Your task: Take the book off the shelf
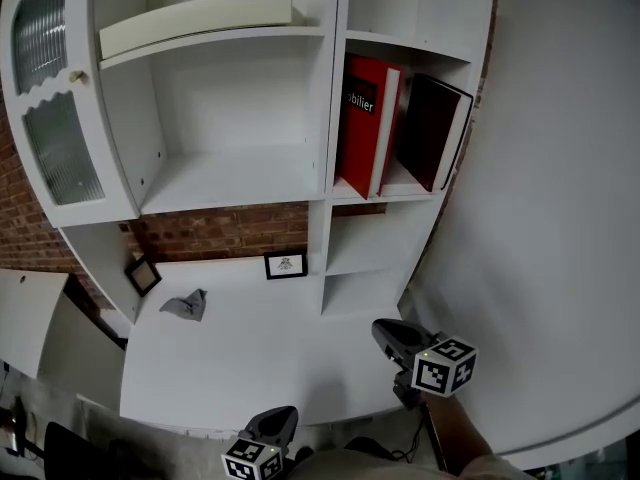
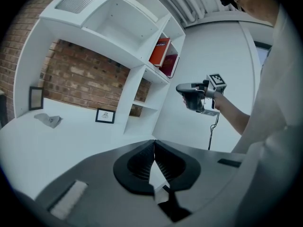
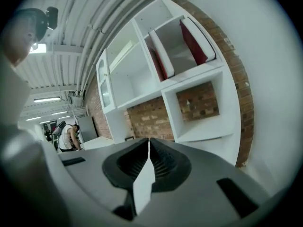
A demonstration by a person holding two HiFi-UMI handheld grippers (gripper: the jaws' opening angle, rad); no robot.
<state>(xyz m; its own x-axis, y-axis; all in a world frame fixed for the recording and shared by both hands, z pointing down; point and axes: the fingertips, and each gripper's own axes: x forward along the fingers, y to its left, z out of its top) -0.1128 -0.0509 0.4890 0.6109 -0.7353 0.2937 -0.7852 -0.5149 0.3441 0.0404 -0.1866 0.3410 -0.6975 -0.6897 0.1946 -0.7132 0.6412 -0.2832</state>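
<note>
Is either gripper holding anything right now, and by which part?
Nothing is held. The left gripper and right gripper are both shut and empty; the red book stands on the shelf.

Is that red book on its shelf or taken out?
On its shelf. The red book stands there beside a dark book; the right gripper is well below, not touching it.
</note>
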